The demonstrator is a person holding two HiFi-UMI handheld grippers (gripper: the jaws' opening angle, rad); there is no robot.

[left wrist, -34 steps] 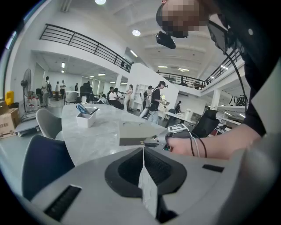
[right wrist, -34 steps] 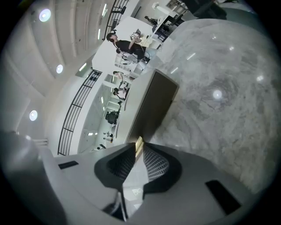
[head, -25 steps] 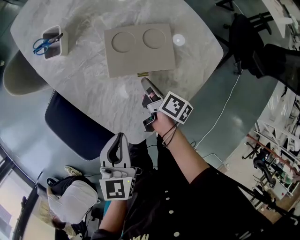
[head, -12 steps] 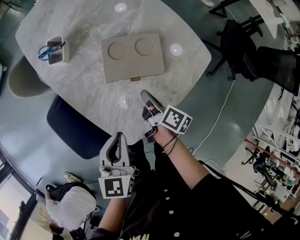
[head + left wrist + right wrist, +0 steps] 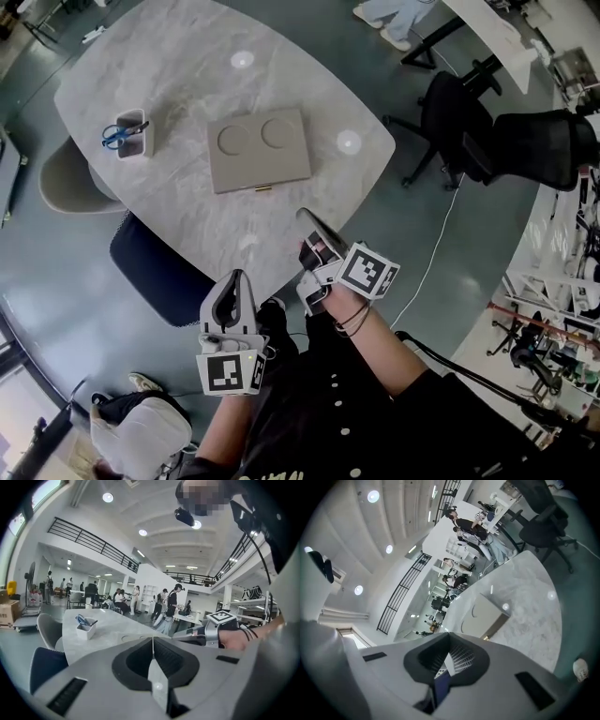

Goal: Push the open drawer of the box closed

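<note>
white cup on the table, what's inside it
Blue-handled scissors and a dark stick-like item stand in the white cup; their lower ends and the cup's bottom are hidden by its wall.

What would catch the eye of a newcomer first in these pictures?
The beige box with two round hollows in its top lies in the middle of the marble table. Near the table's left edge, a small holder keeps blue scissors. Nearer the person, the right claw points at the box without touching it, and the left claw hangs off the table, both shut.
</note>
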